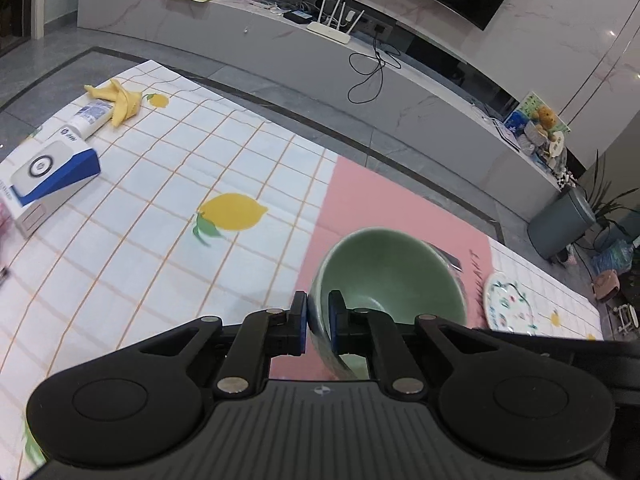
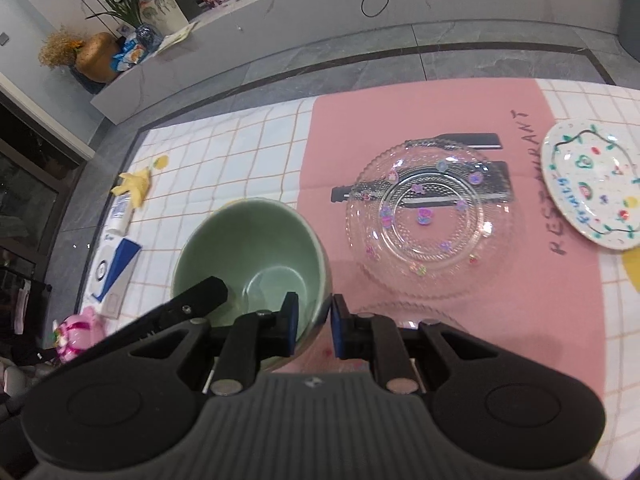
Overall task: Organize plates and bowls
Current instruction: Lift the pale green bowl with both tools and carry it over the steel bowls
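A green bowl (image 1: pixel 388 276) is held above the pink placemat (image 1: pixel 360 204). My left gripper (image 1: pixel 318 326) is shut on its near rim. In the right wrist view the same green bowl (image 2: pixel 256 256) has its right rim between the fingers of my right gripper (image 2: pixel 314 328), which is shut on it; the left gripper's black arm shows at the bowl's left. A clear glass plate (image 2: pixel 428 216) with coloured dots lies on the pink placemat (image 2: pixel 328 152). A white painted plate (image 2: pixel 592 184) lies at the right, also in the left wrist view (image 1: pixel 508 300).
The grid tablecloth (image 1: pixel 160 208) carries a blue and white box (image 1: pixel 48 176), a white bottle (image 1: pixel 90 118) and a banana peel (image 1: pixel 120 98) at the far left. A pink toy (image 2: pixel 78 334) sits at the left edge. The floor and a long grey cabinet (image 1: pixel 280 52) lie beyond.
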Tool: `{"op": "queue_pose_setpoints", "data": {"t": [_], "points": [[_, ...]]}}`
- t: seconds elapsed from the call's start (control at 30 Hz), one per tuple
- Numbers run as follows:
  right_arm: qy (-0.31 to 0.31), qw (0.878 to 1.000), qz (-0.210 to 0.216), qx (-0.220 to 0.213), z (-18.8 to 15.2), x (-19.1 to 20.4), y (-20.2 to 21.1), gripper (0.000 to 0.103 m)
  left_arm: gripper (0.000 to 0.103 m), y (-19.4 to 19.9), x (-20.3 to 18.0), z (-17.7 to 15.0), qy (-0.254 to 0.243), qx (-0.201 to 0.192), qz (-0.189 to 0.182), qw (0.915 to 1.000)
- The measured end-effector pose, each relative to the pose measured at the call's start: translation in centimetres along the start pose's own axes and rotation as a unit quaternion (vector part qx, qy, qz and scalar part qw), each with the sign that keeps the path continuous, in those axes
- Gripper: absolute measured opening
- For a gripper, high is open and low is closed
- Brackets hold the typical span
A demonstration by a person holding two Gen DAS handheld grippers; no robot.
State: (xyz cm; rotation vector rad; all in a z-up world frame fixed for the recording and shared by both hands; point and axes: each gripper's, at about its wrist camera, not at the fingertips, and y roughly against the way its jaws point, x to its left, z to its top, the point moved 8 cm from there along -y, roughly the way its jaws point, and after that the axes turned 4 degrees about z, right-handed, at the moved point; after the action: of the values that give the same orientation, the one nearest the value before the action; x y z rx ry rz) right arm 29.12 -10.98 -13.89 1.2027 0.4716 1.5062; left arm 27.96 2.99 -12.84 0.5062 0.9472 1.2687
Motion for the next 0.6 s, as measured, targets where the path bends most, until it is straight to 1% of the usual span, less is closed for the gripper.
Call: {"op": "queue_pose_setpoints", "data": {"t": [0.1,0.27,0.37,0.5,0.6], "points": [[0.004,1.000,0.010,-0.011,-1.0,0.2,2.4,0.015,0.011,2.3,-0.6,-0.6,-0.003,-0.008,-0.002,1.0000],[0.002,0.999,0.031,-0.021,-3.4,0.2,6.1,0.015,0.011,6.1,-2.0,-2.0,-0.023,-0.021,0.003,0.9995],[-0.007,0.999,0.039,-0.025,-4.9,-0.2,8.1,0.015,0.011,7.6,-2.7,-3.3,-0.030,-0.017,0.001,0.9994],[-0.015,0.999,0.036,-0.029,-6.9,-1.0,10.7,0.015,0.011,9.3,-3.6,-5.4,-0.037,-0.008,-0.003,0.9993],[-0.022,0.998,0.043,-0.028,-8.6,-1.5,12.2,0.015,0.011,10.7,-3.9,-6.8,-0.040,-0.007,-0.004,0.9992]]}}
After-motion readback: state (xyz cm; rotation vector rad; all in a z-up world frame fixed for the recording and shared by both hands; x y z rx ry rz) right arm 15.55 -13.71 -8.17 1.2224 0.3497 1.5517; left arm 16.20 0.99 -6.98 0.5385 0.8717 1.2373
